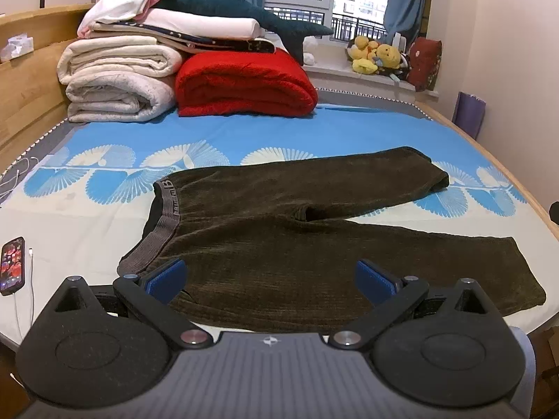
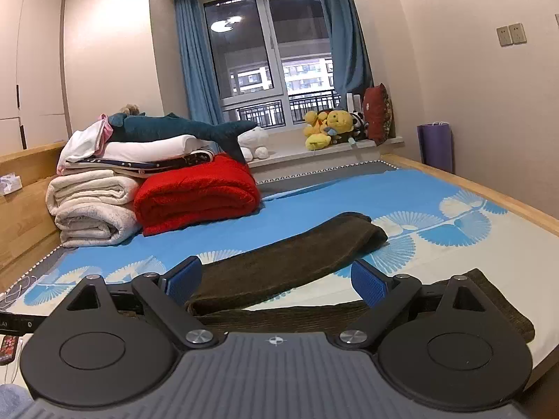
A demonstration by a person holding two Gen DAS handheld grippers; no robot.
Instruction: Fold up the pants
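Dark olive corduroy pants [image 1: 297,230] lie spread flat on the bed, grey waistband [image 1: 167,209] at the left, two legs running right. My left gripper [image 1: 270,279] is open and empty, low over the near edge of the pants beside the waistband. My right gripper [image 2: 276,281] is open and empty, hovering above the near leg [image 2: 314,314], with the far leg [image 2: 297,262] stretching away beyond its blue fingers [image 2: 370,284].
The bed has a blue and white patterned sheet [image 1: 104,181]. Folded white blankets [image 1: 115,80] and a red blanket [image 1: 244,83] are stacked at the far side. A phone [image 1: 12,265] with a cable lies at the left. A wooden bed frame [image 2: 489,188] borders the right.
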